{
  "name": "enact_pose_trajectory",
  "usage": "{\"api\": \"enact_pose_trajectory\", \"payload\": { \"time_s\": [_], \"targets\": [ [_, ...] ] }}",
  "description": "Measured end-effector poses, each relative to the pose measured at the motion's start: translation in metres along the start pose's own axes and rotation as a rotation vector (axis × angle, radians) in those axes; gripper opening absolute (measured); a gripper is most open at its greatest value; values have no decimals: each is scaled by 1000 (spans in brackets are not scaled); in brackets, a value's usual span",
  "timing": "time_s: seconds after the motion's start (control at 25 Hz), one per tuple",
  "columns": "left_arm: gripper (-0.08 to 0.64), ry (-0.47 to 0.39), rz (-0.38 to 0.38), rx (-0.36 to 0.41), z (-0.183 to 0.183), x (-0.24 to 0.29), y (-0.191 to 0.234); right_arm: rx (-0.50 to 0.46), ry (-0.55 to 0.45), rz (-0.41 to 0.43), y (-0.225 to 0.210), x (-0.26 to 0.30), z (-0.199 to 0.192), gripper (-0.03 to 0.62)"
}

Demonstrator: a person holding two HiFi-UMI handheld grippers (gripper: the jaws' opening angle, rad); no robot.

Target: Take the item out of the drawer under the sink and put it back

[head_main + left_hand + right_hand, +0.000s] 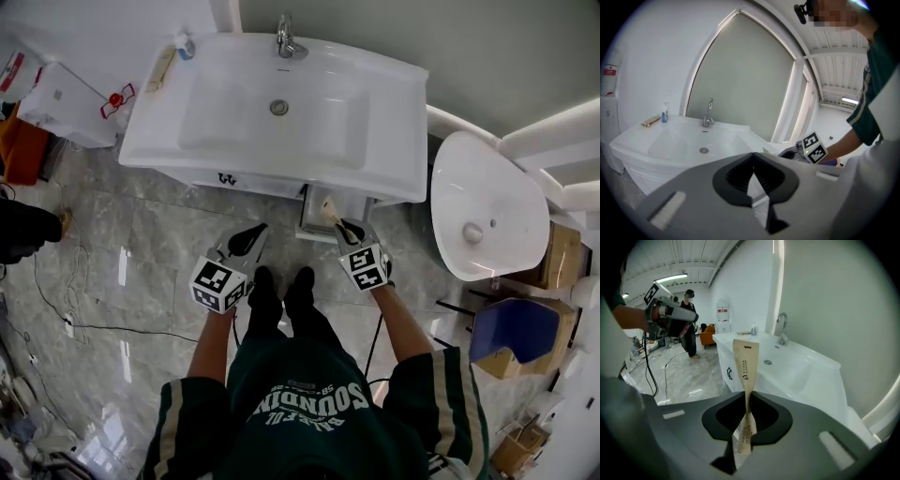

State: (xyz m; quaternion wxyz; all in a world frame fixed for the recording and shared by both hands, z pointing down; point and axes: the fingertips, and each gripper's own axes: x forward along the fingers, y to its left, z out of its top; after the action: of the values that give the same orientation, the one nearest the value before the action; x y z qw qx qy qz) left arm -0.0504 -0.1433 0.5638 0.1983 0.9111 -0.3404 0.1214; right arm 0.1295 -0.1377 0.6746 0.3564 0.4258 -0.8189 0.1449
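Observation:
A white sink [281, 112] stands ahead of me, and a small drawer [309, 217] is pulled out below its front edge. My right gripper [345, 225] hovers over that drawer, shut on a slim tan paper packet [328, 207]. In the right gripper view the packet [746, 363] stands upright, pinched at its lower part between the jaws of the right gripper [747, 397]. My left gripper [253, 234] hangs to the left of the drawer, in front of the sink cabinet. Seen in its own view, the left gripper [752, 157] is shut with nothing in it.
A faucet [286, 37] and a small bottle [185, 44] sit at the sink's back. A white oval fixture [487, 206] and a blue chair [516, 333] stand to the right. Cables [66, 309] trail over the marble floor at left. A person [689, 301] stands far back.

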Motion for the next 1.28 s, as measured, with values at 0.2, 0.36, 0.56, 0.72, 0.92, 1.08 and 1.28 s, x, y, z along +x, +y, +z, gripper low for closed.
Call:
{"api": "enact_pose_trajectory", "payload": {
  "time_s": [0.2, 0.36, 0.56, 0.72, 0.92, 1.08, 1.28],
  "targets": [
    [49, 25, -2, -15, -15, 3, 3, -49, 95, 12, -9, 34, -28, 33],
    [49, 49, 1, -28, -31, 4, 3, -74, 177, 36, -10, 67, -58, 34],
    [49, 68, 14, -47, -50, 9, 6, -96, 253, 47, -20, 110, -89, 34],
    [49, 84, 25, -58, -64, 13, 4, -106, 305, 50, -29, 137, -113, 34],
    [49, 82, 38, -71, -75, 27, 7, -118, 375, 48, -36, 169, -145, 34],
    [49, 88, 46, -81, -85, 35, 8, -118, 430, 40, -41, 191, -168, 34],
    [49, 115, 63, -104, -109, 31, 13, -115, 496, 23, -50, 216, -191, 34]
  ]
}}
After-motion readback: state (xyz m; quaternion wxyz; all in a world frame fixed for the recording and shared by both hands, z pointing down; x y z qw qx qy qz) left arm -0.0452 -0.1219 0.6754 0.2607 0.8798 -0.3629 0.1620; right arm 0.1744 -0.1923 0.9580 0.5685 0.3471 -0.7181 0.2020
